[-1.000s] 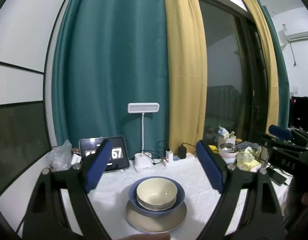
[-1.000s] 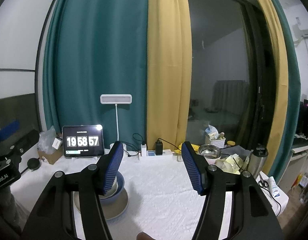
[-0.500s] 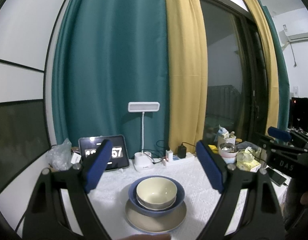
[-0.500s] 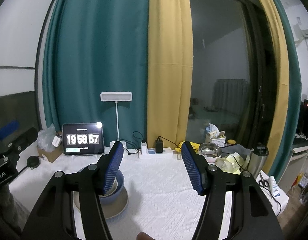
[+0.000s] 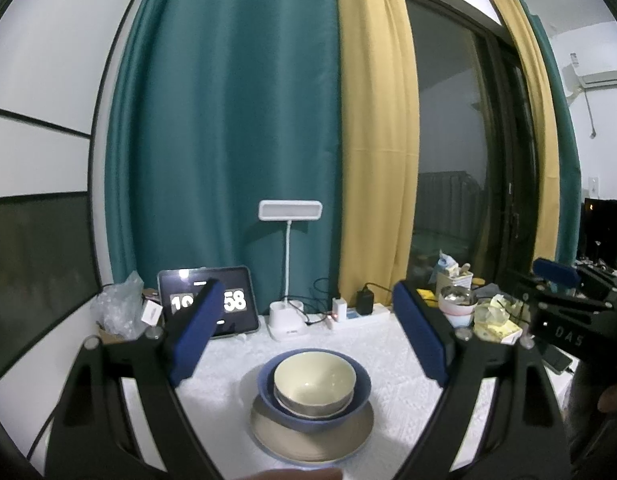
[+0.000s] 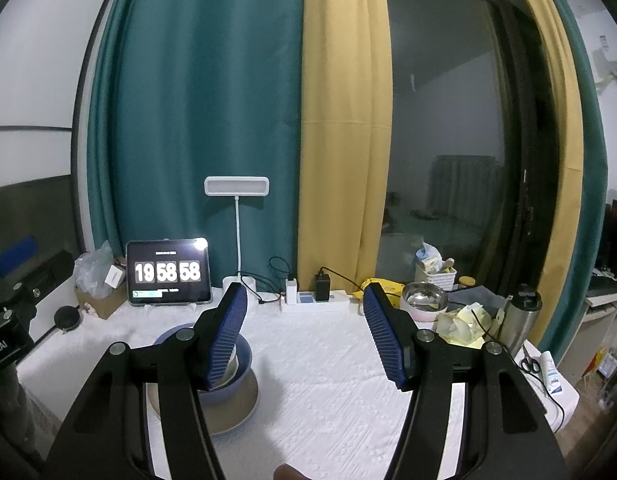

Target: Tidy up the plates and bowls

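Both hand-held grippers were noted unchanged from a second before: left hand-held gripper and right hand-held gripper released, jaws wide, nothing grasped. Cream bowl was nested in blue bowl on beige plate, on the white surface; stacking was judged complete. Behind, only the tablet clock had advanced, to "19 58 58". "DAS" was read on the right device.

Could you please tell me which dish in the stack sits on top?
The cream bowl; it nests inside the blue bowl, which rests on the beige plate.
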The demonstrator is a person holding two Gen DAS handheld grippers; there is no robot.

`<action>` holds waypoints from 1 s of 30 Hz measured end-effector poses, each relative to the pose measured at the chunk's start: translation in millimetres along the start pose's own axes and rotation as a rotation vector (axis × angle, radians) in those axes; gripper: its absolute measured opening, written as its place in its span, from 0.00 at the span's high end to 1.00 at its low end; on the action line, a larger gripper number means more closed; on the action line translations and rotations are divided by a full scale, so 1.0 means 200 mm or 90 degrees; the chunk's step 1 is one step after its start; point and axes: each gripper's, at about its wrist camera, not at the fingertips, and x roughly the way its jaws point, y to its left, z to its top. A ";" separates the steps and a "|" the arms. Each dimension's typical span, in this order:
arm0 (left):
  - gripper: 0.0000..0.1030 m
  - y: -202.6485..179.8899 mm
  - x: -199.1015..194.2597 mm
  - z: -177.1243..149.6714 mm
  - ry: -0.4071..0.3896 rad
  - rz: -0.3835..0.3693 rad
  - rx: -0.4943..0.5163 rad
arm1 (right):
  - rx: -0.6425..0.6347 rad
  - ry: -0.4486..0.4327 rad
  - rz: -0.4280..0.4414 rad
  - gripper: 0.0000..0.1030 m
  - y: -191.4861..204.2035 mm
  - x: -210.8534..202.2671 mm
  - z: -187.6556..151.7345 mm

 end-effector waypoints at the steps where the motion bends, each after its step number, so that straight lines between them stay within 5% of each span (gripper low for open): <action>1: 0.16 0.00 0.00 0.00 -0.001 0.000 0.000 | 0.000 0.000 0.000 0.38 0.00 0.00 0.00; 30: 0.16 -0.02 0.00 -0.02 0.019 0.006 -0.001 | -0.001 0.014 0.009 0.38 -0.01 0.02 -0.02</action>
